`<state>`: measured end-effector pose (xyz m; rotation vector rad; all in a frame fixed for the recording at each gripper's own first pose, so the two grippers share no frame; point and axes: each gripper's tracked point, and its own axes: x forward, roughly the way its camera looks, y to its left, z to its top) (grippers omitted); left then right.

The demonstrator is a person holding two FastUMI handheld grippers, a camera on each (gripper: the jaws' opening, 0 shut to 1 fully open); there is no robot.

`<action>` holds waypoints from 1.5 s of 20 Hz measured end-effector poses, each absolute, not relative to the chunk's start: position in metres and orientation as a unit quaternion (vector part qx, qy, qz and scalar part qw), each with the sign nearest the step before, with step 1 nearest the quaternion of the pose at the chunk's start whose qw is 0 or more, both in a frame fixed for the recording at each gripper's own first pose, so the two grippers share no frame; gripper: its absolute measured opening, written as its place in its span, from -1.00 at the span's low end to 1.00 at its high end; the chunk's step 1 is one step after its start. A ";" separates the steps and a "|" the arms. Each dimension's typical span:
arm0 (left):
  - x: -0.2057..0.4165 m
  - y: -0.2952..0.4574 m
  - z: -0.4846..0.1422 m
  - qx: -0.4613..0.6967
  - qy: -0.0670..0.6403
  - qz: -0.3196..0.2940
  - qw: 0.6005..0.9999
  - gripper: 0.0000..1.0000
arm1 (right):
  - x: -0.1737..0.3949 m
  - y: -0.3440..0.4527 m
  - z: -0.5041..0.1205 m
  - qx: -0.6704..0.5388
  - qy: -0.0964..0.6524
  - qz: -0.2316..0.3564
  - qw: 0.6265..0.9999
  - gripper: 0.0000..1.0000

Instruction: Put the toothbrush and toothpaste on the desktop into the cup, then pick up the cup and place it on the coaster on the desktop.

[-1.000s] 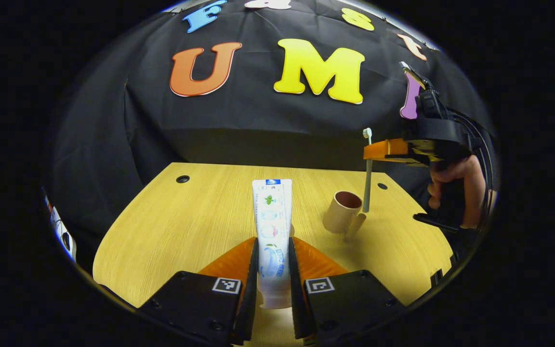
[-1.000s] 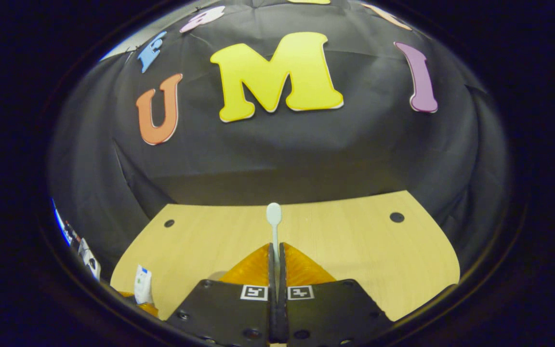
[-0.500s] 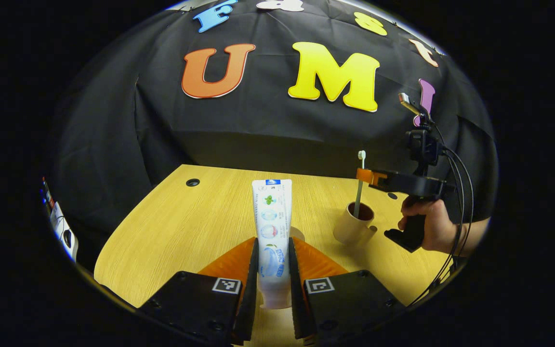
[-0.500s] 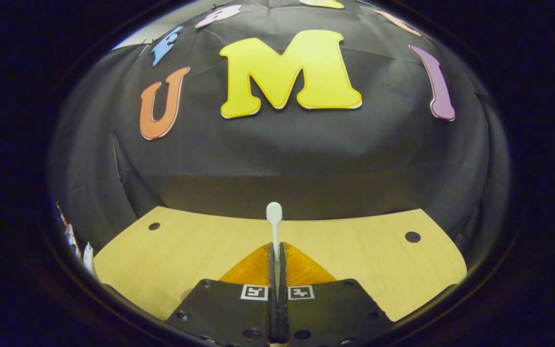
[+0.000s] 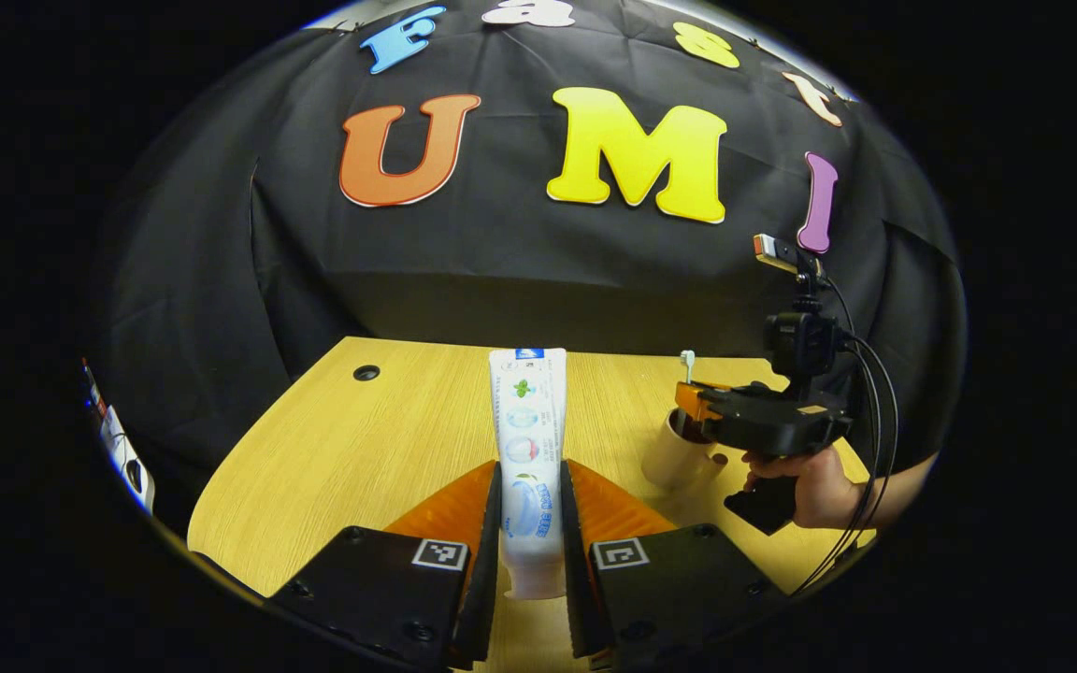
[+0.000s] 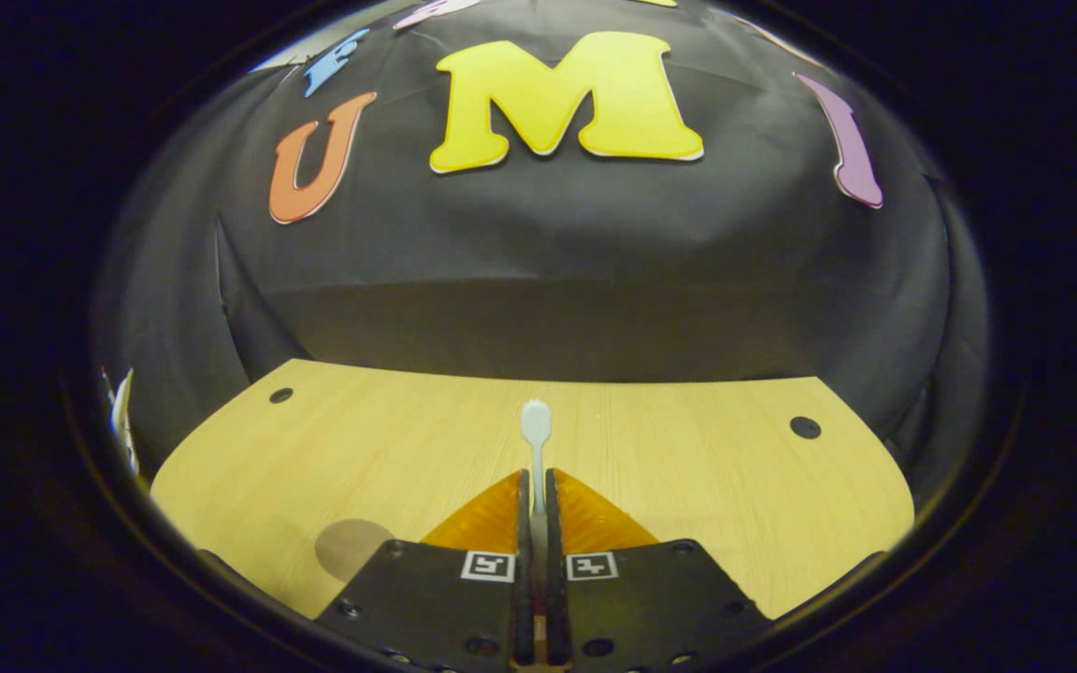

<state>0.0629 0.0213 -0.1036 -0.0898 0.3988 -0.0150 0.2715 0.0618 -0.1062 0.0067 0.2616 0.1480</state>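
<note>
Right gripper (image 5: pixel 688 397) lowered, toothbrush (image 5: pixel 686 360) deeper in cup (image 5: pixel 674 458)

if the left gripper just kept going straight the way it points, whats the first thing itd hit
Likely nothing on the desk: the left gripper, shut on the toothpaste, points at the far desktop edge and the wall; the cup sits off to the right.

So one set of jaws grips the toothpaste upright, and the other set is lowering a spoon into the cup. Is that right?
Not quite: it is a toothbrush, not a spoon. The left gripper view shows its bristled head sticking up above the cup. The rest holds: the left gripper clamps the toothpaste, and the right gripper holds the brush.
</note>
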 end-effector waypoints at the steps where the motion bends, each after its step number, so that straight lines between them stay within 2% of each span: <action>1: 0.067 0.021 -0.101 -0.042 0.192 -0.006 0.980 -0.31 | 0.269 0.058 -0.103 0.003 0.130 0.071 0.989 -0.85; 2: 0.073 0.019 -0.098 -0.041 0.186 -0.005 0.982 -0.31 | 0.267 0.058 -0.100 0.005 0.127 0.071 0.989 -0.84; 5: 0.093 0.011 -0.093 -0.042 0.164 -0.003 0.985 -0.31 | 0.256 0.050 -0.085 0.009 0.118 0.067 0.991 -0.65; 8: 0.125 -0.005 -0.085 -0.045 0.124 -0.001 0.991 -0.31 | 0.242 0.045 -0.060 0.019 0.104 0.076 0.992 -0.62; 9: 0.137 -0.013 -0.084 -0.044 0.113 0.000 0.993 -0.32 | 0.237 0.041 -0.052 0.022 0.099 0.077 0.992 -0.53; 14: 0.191 -0.080 -0.086 -0.070 0.061 -0.028 0.995 -0.31 | 0.214 -0.009 -0.038 0.010 0.089 0.067 0.994 -0.48; 16: 0.205 -0.109 -0.094 -0.069 0.054 -0.042 0.995 -0.31 | 0.208 -0.033 -0.041 0.004 0.098 0.064 0.993 -0.25; 17: 0.209 -0.120 -0.096 -0.070 0.047 -0.046 0.995 -0.31 | 0.206 -0.046 -0.043 0.002 0.099 0.061 0.993 0.01; 19: 0.218 -0.137 -0.102 -0.067 0.036 -0.044 0.996 -0.31 | 0.206 -0.065 -0.047 -0.002 0.098 0.054 0.994 0.19; 25: 0.238 -0.164 -0.119 -0.030 0.001 -0.044 0.999 -0.29 | 0.201 -0.106 -0.068 0.001 0.114 0.040 0.993 0.19; 30: 0.245 -0.164 -0.144 -0.014 0.007 -0.027 0.999 -0.26 | 0.199 -0.116 -0.076 0.001 0.121 0.039 0.992 0.28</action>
